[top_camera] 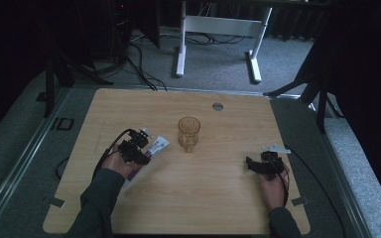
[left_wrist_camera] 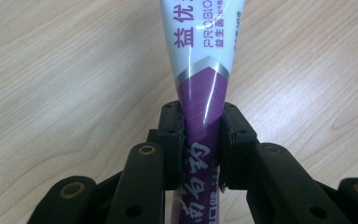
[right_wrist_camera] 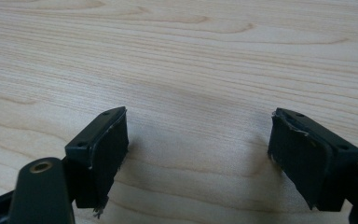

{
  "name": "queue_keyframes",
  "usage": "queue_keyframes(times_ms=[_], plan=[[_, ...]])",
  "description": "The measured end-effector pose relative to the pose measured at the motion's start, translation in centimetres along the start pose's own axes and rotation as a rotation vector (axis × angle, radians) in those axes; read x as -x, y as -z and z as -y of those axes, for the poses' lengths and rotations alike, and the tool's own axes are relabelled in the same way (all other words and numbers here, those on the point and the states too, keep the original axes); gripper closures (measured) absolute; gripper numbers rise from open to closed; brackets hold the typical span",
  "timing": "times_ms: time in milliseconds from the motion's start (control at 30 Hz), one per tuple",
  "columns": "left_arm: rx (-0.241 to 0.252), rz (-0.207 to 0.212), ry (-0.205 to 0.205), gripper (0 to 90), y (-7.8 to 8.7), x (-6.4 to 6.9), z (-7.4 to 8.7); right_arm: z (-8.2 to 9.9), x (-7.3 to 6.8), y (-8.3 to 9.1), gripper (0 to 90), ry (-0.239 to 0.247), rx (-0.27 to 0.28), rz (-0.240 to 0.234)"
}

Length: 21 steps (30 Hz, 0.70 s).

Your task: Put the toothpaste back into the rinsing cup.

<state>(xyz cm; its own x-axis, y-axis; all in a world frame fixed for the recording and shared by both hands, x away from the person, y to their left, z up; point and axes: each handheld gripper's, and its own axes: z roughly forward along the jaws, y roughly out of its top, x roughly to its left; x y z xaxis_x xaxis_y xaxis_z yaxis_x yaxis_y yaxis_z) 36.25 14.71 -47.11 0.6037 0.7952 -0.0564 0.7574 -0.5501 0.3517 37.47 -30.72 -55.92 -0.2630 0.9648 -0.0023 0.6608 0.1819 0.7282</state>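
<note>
Nearest the person, two sleeved forearms come in over the near edge of the wooden table [top_camera: 188,208]. The left gripper [top_camera: 140,148] sits at the left-centre of the tabletop, its jaws clenched on a toothpaste tube [top_camera: 151,151], which lies slanted with its white end pointing toward the middle of the table. The left gripper view gives what the high view cannot: the two black pads [left_wrist_camera: 171,135] press the purple part of the tube [left_wrist_camera: 200,112] from both sides, pinching it narrow, while the white part with purple print widens beyond the jaws over bare wood.

The right gripper [top_camera: 258,165] rests near the right edge, well apart from the tube. In the right gripper view its jaws stand released, wide apart, with nothing but wood grain [right_wrist_camera: 191,70] between them. A small white piece [top_camera: 276,148] lies just beyond that gripper; what it is cannot be told.

Farther in, an amber glass mug [top_camera: 189,133] stands upright near the table's centre, just beside the tube's white end and between the two grippers. Open tabletop lies around it on all sides, widest toward the far edge, where a grey round cap [top_camera: 218,106] sits in the wood.

Beyond the table, a white desk frame [top_camera: 218,29] stands on grey carpet among cables [top_camera: 139,64].
</note>
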Motion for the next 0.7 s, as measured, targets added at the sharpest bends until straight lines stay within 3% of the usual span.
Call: queue_keyframes(times_ms=[267,700], plan=[[0.045,-0.028,-0.003,73.5,0.19,0.40,-0.24,0.00,0.00,0.00,19.6,0.000,0.000,0.000],[0.115,-0.020,0.004,73.5,0.73,0.83,-0.70,0.00,0.00,0.00,19.6,0.000,0.000,0.000]])
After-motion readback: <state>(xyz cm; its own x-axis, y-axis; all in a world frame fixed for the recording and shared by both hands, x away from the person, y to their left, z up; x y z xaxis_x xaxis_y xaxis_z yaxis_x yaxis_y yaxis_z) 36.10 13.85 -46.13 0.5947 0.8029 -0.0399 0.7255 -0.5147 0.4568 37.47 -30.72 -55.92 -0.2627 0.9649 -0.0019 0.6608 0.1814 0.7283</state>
